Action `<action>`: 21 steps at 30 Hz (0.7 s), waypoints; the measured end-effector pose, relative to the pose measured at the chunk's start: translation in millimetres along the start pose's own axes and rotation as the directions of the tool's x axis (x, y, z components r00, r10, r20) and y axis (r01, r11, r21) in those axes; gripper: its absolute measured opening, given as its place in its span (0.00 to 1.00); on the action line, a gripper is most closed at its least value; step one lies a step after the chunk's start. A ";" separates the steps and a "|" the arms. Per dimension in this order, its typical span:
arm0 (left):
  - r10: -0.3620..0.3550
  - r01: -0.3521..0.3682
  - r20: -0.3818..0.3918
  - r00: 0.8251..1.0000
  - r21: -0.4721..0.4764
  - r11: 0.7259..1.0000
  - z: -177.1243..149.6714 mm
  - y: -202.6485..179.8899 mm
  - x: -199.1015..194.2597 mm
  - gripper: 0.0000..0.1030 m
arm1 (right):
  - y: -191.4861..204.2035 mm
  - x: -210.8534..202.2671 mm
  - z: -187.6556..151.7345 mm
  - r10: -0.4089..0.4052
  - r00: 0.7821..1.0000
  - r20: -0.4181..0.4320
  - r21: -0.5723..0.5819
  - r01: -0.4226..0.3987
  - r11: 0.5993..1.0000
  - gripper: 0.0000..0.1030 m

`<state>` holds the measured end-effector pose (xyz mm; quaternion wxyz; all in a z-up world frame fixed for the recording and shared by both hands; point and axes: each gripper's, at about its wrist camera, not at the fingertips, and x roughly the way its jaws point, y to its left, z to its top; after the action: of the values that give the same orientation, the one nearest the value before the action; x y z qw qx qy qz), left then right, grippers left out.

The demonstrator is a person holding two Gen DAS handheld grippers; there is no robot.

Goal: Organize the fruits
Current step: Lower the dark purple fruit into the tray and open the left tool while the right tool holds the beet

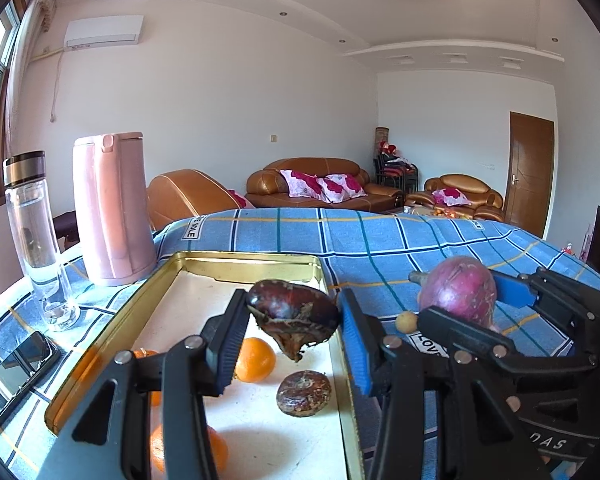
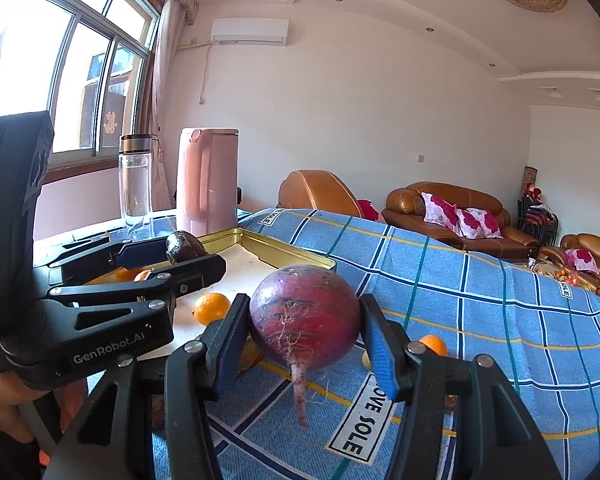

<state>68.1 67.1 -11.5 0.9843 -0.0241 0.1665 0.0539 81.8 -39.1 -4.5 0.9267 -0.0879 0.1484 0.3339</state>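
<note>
Two claws fill the lower frames, the right claw [image 2: 304, 336] clenched on a purple radish [image 2: 305, 316] above the checked cloth [image 2: 480, 280] printed "LOVE SOLE", the left claw [image 1: 292, 328] gripping a dark fruit [image 1: 294, 310] over the gold tray [image 1: 112, 320] of oranges [image 1: 255, 360], likely for sorting.

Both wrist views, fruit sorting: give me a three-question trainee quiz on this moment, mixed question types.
1. True or false: the right gripper is shut on the purple radish.
2. What does the left gripper hold over the gold tray?
A. an orange
B. a dark brown fruit
C. a bottle
3. Fill in: the pink kettle stands beside the clear ____.

Key: 1 true. 2 B, the dark brown fruit. 3 bottle.
</note>
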 end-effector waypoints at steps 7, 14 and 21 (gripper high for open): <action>0.016 -0.016 -0.015 1.000 -0.011 1.000 -1.7 13.4 -1.1 0.46 | 12.5 7.0 2.0 0.023 1.000 -0.010 -0.020 -0.023 1.000 0.55; 0.037 -0.038 -0.028 0.999 -0.031 0.999 -2.3 30.6 -1.2 0.46 | 22.8 12.2 4.3 0.044 0.999 -0.016 -0.039 -0.045 0.998 0.55; 0.056 -0.057 -0.043 0.998 -0.040 0.998 -3.8 43.6 -0.6 0.46 | 33.1 18.6 7.3 0.064 0.998 -0.026 -0.058 -0.065 0.996 0.55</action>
<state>61.3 110.1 -16.2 0.9779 -0.0409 0.1867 0.0846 75.6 -0.9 -5.9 0.9106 -0.1144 0.1521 0.3668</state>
